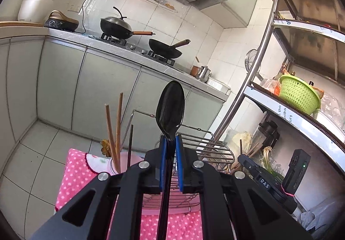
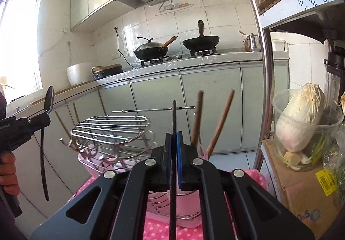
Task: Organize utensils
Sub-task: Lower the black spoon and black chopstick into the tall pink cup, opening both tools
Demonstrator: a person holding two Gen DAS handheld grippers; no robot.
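Between your left gripper's blue pads, the black spoon is clamped by its neck, bowl upright at twelve o'clock, handle running down between the arms. Your right gripper is nearly closed on a thin black chopstick, held upright. Just beyond, on the pink dotted cloth, stands the wire rack. In the left view, a pink cup at ten o'clock holds two brown chopsticks. Farther off, two woks sit on the stove. At three o'clock, a green basket rests on the shelf unit.
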